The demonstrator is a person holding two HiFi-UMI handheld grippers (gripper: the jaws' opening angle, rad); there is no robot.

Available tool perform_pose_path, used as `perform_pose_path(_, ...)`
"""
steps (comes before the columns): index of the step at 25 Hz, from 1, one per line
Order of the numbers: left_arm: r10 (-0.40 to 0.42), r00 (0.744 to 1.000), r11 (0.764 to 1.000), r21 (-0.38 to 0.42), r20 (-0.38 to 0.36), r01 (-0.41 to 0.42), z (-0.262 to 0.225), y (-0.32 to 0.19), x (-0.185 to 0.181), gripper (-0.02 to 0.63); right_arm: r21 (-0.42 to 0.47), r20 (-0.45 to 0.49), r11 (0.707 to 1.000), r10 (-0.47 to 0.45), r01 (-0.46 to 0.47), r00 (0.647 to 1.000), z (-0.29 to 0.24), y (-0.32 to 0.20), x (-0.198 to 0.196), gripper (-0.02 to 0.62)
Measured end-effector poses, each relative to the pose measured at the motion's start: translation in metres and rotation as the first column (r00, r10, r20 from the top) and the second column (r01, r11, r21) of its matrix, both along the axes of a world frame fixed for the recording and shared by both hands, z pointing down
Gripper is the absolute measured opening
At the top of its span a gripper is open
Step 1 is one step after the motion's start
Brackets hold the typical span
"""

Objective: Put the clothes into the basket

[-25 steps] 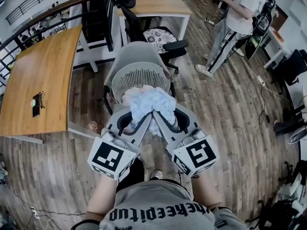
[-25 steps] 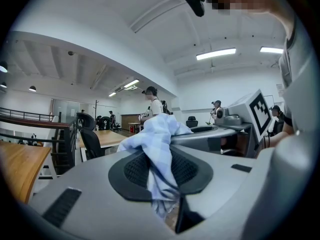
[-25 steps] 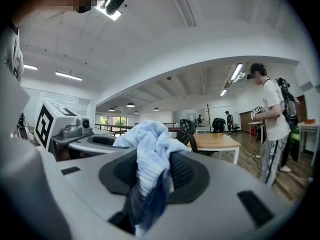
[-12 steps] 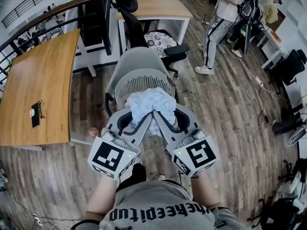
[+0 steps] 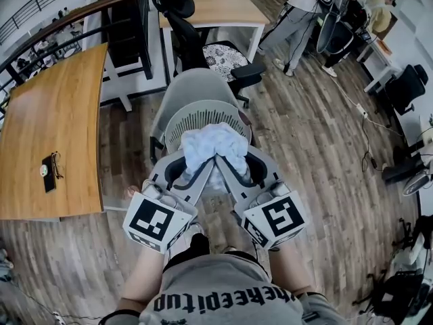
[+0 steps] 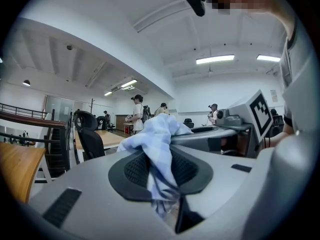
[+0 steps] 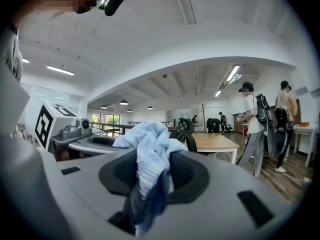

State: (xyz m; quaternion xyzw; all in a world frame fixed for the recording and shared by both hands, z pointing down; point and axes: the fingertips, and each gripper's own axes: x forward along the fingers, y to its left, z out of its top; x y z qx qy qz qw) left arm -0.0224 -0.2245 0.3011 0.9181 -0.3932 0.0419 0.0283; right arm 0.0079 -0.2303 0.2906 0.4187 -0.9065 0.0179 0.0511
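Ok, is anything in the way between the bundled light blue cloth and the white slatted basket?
Nothing visible does. The left gripper and right gripper clamp the bundled light blue cloth right over the near side of the white slatted basket on the grey chair; the bundle hides part of its opening.

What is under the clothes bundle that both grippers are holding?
The grey slatted basket shows beneath and beyond the light blue clothes. The bundle covers its near rim and most of its inside, so any contents cannot be seen.
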Motion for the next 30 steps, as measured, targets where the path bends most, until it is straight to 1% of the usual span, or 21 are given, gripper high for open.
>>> perform_pose_path(4,0.013,1.000,1.000,0.000,0.002,-0.013,0.003,-0.007,-0.010,0.097,-0.001,-0.002,1.000,0.016,-0.016,1.000,0.003,-0.007,-0.009,0.138)
perform_pose_path(9,0.031,0.999,0.999,-0.006,-0.014,-0.031,0.008,-0.014,-0.019,0.097,-0.003,-0.020,0.999,0.035,-0.035,0.999,0.007,-0.013,-0.019,0.138)
perform_pose_path(19,0.059,0.998,0.998,-0.018,-0.035,-0.060,0.011,-0.023,-0.018,0.097,-0.009,-0.043,0.998,0.063,-0.063,0.997,0.009,-0.021,-0.018,0.138)
perform_pose_path(24,0.046,0.998,0.999,-0.022,-0.034,-0.047,0.011,-0.035,-0.018,0.097,-0.011,-0.042,0.999,0.050,-0.051,0.998,0.009,-0.034,-0.018,0.138)
perform_pose_path(30,0.003,0.999,1.000,-0.018,-0.041,-0.004,0.004,-0.049,-0.014,0.097,-0.007,-0.039,1.000,0.011,-0.011,0.999,0.003,-0.049,-0.014,0.138)
